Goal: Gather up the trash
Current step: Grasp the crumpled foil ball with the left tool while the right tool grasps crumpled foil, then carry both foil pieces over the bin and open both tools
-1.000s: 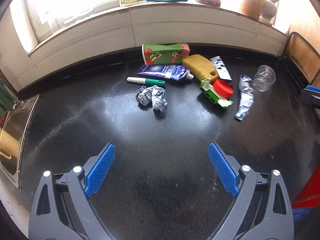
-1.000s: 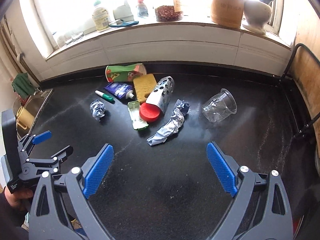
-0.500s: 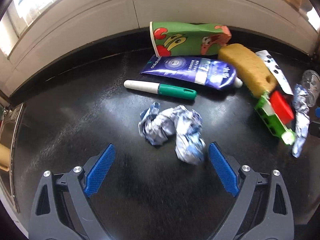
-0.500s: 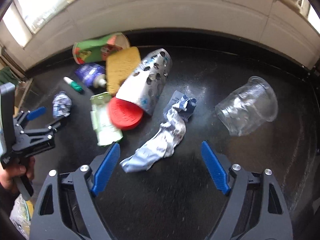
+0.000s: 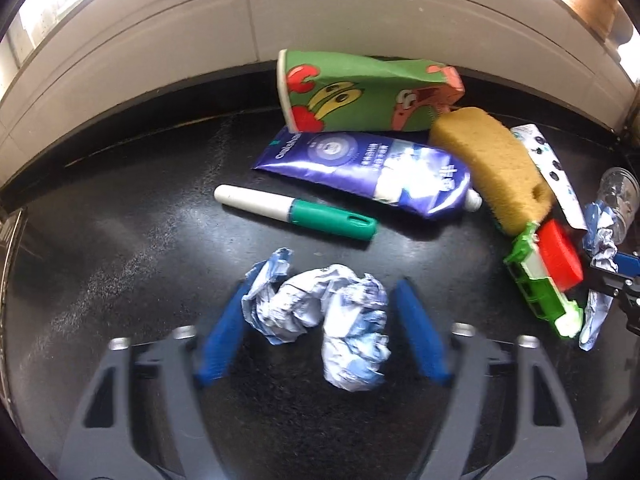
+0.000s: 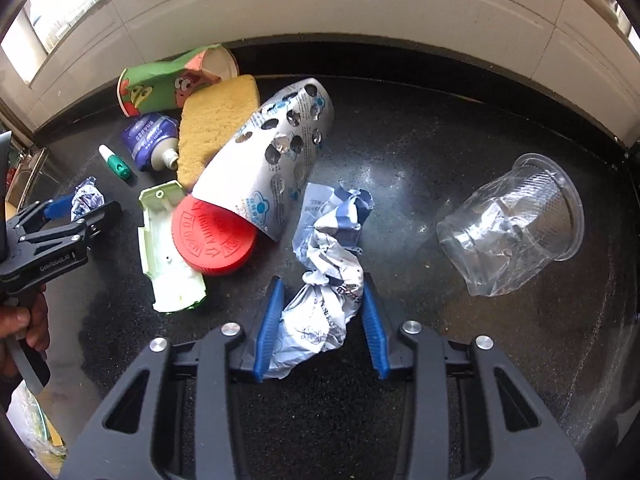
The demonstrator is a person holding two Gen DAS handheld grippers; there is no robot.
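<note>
On the black counter [image 5: 120, 280] a crumpled white-and-blue paper ball [image 5: 320, 320] lies between the blue pads of my left gripper [image 5: 322, 292]. Its jaws are closing; the left pad meets the paper and the right pad stands a sliver off. A long twisted wrapper [image 6: 328, 280] lies in front of my right gripper [image 6: 322, 280]. Those jaws are closing too, and both pads press on the wrapper's near end. The right wrist view also shows the left gripper [image 6: 60, 216] at the far left around the paper ball [image 6: 86, 200].
Behind lie a green cartoon paper cup [image 5: 360, 96], a blue tube [image 5: 360, 164], a green-capped marker [image 5: 296, 212], a yellow sponge [image 5: 496, 168], a red lid [image 6: 214, 236], a pale green plastic piece [image 6: 168, 252], a blister pack [image 6: 276, 152] and a clear plastic cup [image 6: 516, 236]. A tiled wall [image 6: 360, 8] closes the back.
Both grippers came down and forward onto the counter. The left now straddles the paper ball, the right the twisted wrapper, and both pairs of jaws have narrowed.
</note>
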